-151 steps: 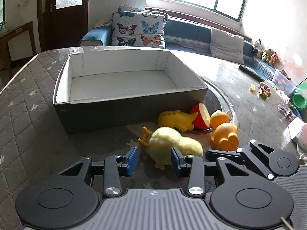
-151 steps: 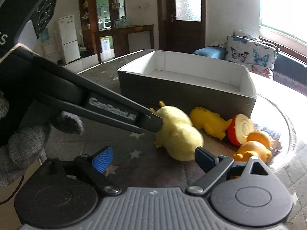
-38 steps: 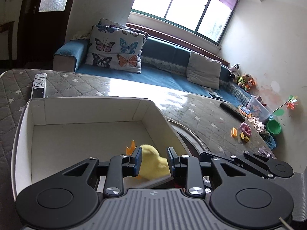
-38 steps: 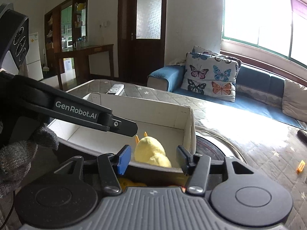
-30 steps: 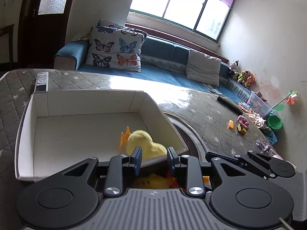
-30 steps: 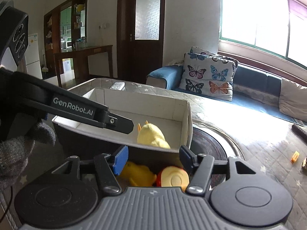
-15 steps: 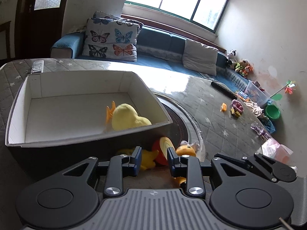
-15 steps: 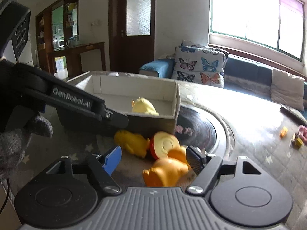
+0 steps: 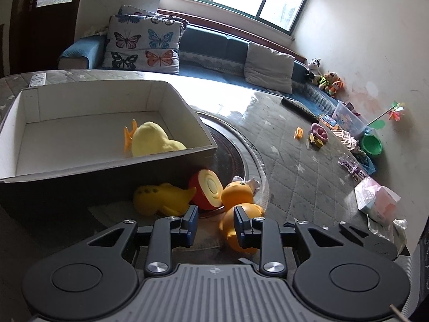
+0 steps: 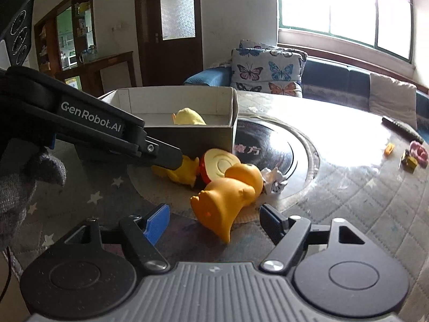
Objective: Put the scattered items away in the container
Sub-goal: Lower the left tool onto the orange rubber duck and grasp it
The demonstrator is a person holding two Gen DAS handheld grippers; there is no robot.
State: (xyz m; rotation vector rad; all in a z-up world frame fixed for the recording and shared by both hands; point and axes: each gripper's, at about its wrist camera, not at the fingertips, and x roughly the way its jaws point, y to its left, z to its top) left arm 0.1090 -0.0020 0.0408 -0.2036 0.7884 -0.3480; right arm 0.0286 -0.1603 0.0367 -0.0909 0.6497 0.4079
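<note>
The cardboard box (image 9: 112, 161) stands at the left with the yellow plush chick (image 9: 152, 139) lying inside it. In front of the box lie a yellow rubber toy (image 9: 161, 198), a red half apple (image 9: 206, 191) and an orange rubber toy (image 9: 237, 193). My left gripper (image 9: 215, 224) is open and holds nothing, low over the table between the yellow and orange toys. My right gripper (image 10: 214, 222) is open wide, and the orange toy (image 10: 225, 201) lies just ahead of its fingers, untouched. One finger (image 10: 161, 153) of the left gripper reaches over the yellow toy (image 10: 185, 173).
A crumpled wrapper (image 10: 273, 181) lies beside the orange toy on the round dark inset (image 9: 230, 155) of the quilted table. A remote (image 9: 37, 80) lies behind the box. Small toys (image 9: 317, 134) and a tissue pack (image 9: 378, 201) lie at the right. A gloved hand (image 10: 16, 187) shows at the left.
The plush chick, held over the box earlier, now lies inside it. Both grippers have drawn back from the box and sunk towards the toys on the table. The right jaws have widened.
</note>
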